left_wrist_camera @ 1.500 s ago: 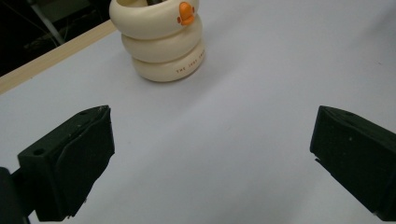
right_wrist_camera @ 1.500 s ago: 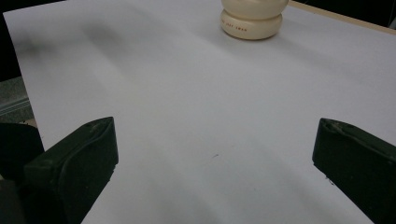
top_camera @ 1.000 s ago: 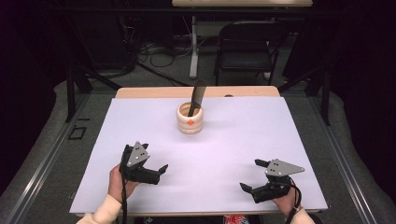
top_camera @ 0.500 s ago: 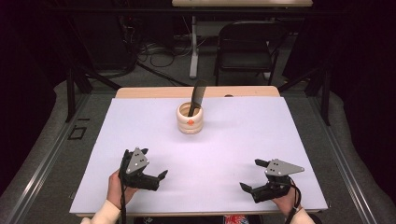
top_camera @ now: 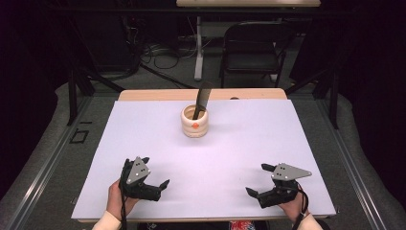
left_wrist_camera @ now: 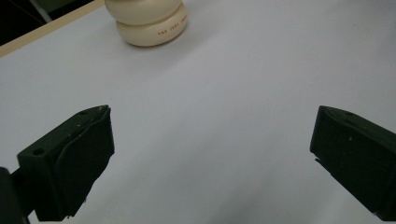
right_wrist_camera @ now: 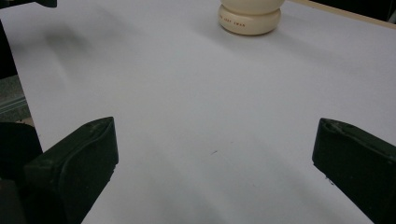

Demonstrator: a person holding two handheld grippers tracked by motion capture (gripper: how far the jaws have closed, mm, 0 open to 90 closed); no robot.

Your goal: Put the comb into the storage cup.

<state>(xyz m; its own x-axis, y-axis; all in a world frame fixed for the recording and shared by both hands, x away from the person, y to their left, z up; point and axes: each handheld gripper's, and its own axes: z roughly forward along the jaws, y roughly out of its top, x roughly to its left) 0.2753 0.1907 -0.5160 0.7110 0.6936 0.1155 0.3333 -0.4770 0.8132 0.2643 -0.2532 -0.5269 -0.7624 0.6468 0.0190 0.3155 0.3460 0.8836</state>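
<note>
One cream pot (top_camera: 196, 122) near the far middle of the white surface (top_camera: 249, 143), standing upright, with one small orange dot on its front. One dark flat tool (top_camera: 201, 99) sticking up out of the pot, leaning a little to the right. Two grippers low down near the front edge, well apart from the pot and from each other. Left gripper (top_camera: 155, 177) at the front left, held in one hand (top_camera: 117, 201), fingers spread wide with nothing between them. Right gripper (top_camera: 261, 179) at the front right, held in the other hand (top_camera: 293, 207), fingers spread wide too, holding nothing. One grey three-cornered plate on top of each gripper. In the left gripper view, two black fingers (left_wrist_camera: 70, 161) far apart at the bottom, bare white surface between them, the pot (left_wrist_camera: 147, 21) up at the top left with tiny letters on its lower ring. In the right gripper view, two black fingers (right_wrist_camera: 74, 168) far apart as well, the pot (right_wrist_camera: 250, 16) at the top, a bit right of the middle. One dark chair (top_camera: 253, 48) on the floor behind the surface.
</note>
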